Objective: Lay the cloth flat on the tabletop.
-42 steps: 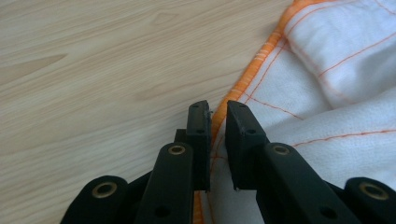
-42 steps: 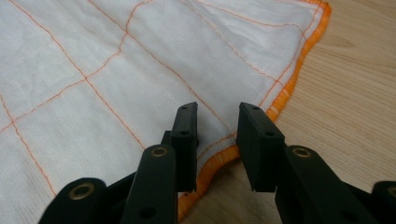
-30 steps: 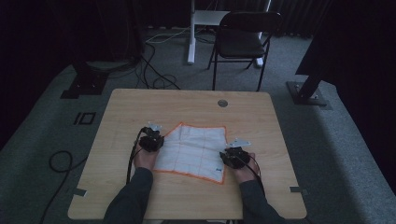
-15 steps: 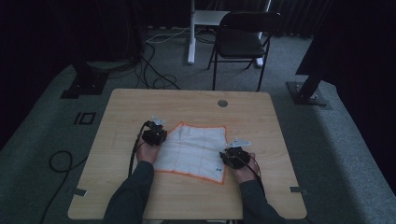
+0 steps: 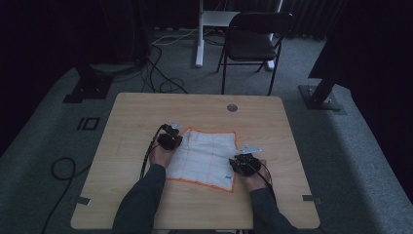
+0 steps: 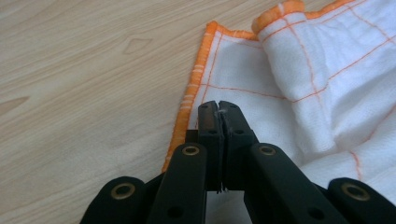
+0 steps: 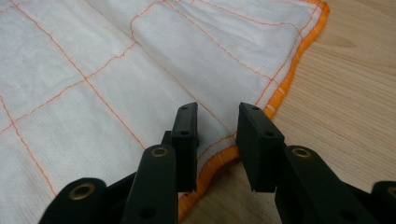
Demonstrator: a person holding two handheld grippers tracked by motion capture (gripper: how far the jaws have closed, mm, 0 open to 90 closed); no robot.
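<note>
A white cloth [image 5: 207,156] with an orange hem and thin orange grid lines lies flat on the wooden table [image 5: 141,112]. My left gripper [image 5: 171,134] sits at the cloth's far left corner. In the left gripper view it [image 6: 219,111] is shut, with the cloth [image 6: 243,70] pinched just inside the hem and a rolled fold beyond the tips. My right gripper [image 5: 243,160] is at the cloth's near right edge. In the right gripper view it [image 7: 217,122] stands open, its jaws on either side of the orange hem of the cloth [image 7: 93,70].
A round grommet [image 5: 232,107] is set in the table near its far edge. A black folding chair [image 5: 253,39] and a white post stand beyond the table. Cables [image 5: 63,168] lie on the carpet at the left.
My left gripper has moved forward and to the right along the cloth's left edge, and the cloth's far left corner has bunched. The right gripper has stayed put.
</note>
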